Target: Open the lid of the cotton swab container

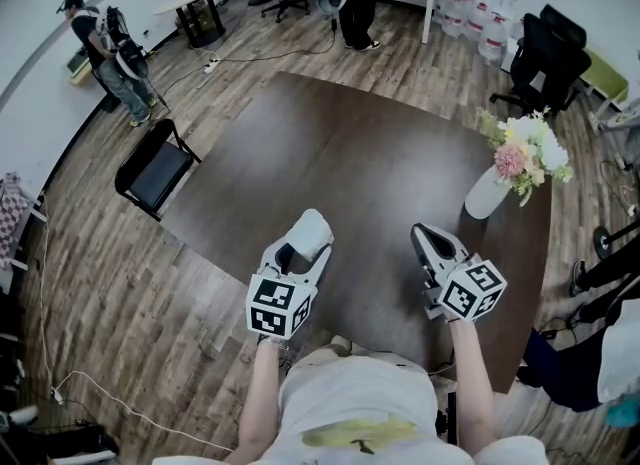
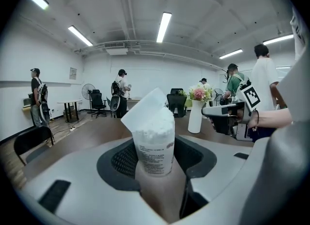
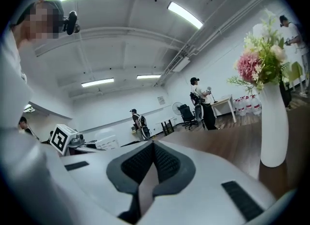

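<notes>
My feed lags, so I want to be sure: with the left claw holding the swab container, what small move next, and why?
Probably lower the left claw and stand the cotton swab container on the table. Its lid already tilts up off the top, swabs showing, and the right claw is shut, empty and apart from it, so nothing seems left to pry.

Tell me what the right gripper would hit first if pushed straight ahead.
Nothing close, it seems: the right gripper, shut and empty, points out over the brown table; the white vase stands off to its right.
</notes>
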